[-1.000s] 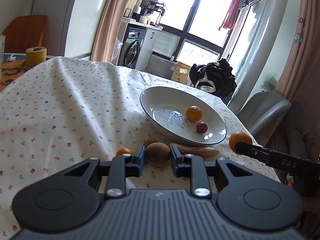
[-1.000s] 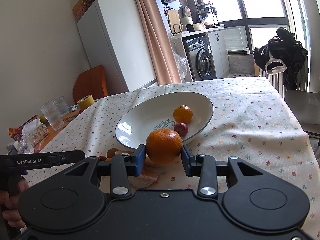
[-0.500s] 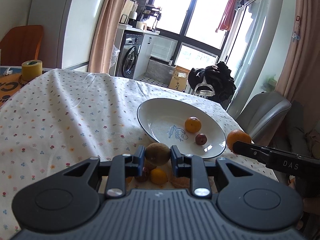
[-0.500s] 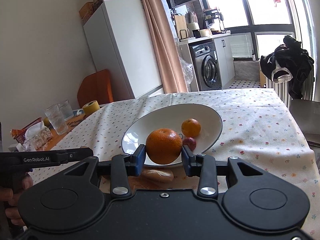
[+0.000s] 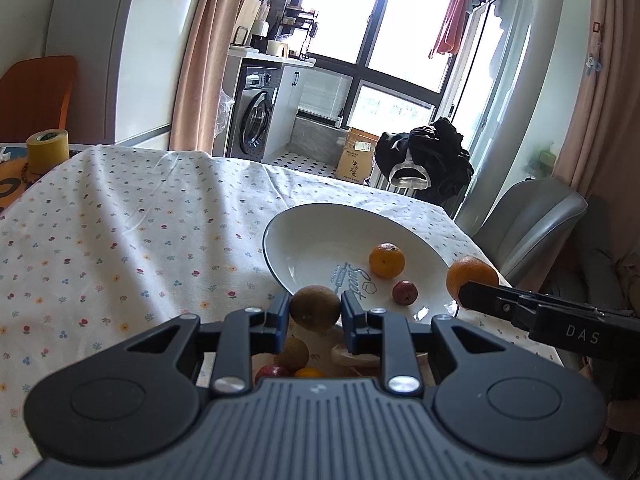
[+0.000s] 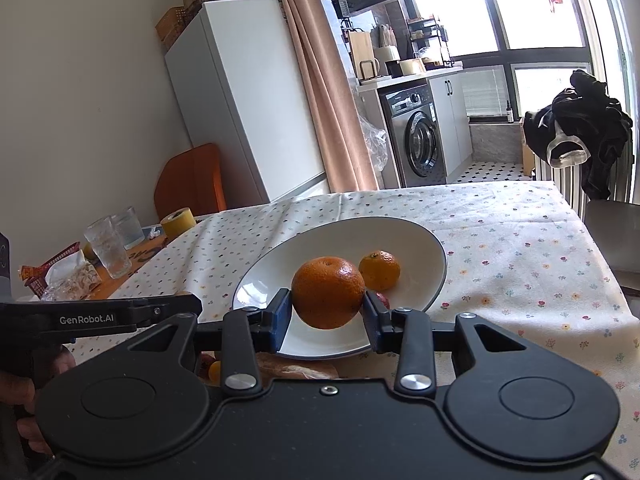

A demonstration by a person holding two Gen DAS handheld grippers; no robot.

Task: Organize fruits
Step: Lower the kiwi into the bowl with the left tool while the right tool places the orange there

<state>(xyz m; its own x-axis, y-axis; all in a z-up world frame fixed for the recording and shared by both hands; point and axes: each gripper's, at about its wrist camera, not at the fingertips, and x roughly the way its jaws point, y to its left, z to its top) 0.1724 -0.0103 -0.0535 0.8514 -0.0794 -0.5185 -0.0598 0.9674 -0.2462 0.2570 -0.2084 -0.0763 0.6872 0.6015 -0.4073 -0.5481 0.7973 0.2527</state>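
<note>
now left gripper [image 5: 315,312] pinching kiwi [image 5: 315,307] at plate [image 5: 280,256] rim near bench front edge; right gripper [image 6: 327,312] pinching orange [image 6: 328,297] above plate. kiwi likely soft, orange firm, round, could roll; grip across widest part.

A flowered tablecloth [image 5: 120,232] covers the table. At its far left end stand a roll of yellow tape [image 6: 178,223] and two drinking glasses [image 6: 108,246], near a red basket [image 6: 48,270] of wrappers. Behind them are an orange chair [image 6: 192,180] and a white fridge [image 6: 240,96]. A washing machine [image 5: 256,118] sits beyond the pink curtain [image 5: 200,56], and black clothing [image 5: 432,156] hangs over a chair by the window.
</note>
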